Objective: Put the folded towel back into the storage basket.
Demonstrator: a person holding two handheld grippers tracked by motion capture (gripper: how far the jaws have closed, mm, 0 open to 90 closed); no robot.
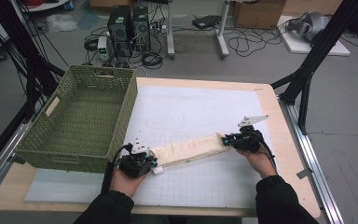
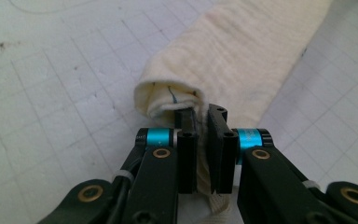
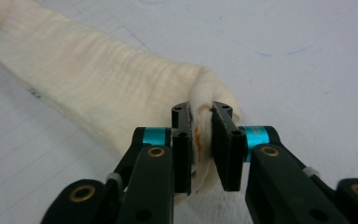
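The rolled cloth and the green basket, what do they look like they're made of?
Cloth: probably soft cotton, cream and matte; fine ribbing, a stitched hem and a blue thread show at the end the left gripper pinches. The right gripper pinches the other end, faintly orange-stained. Basket: woven strands, olive green, matte; paper cord, wicker or plastic can't be told apart.

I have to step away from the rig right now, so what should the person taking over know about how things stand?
Left gripper: shut on the near-left end of the cream cloth, which is rolled or folded into a long strip.
Right gripper: shut on the far-right end of the same strip.
The cloth stretches between the two grippers over the white grid mat, about level with the table.
The green woven basket sits at the table's left, next to the left gripper; nothing shows inside it.
Done: cloth made into a strip and gripped at both ends.
Left, probably: folding it further or carrying it to the basket.
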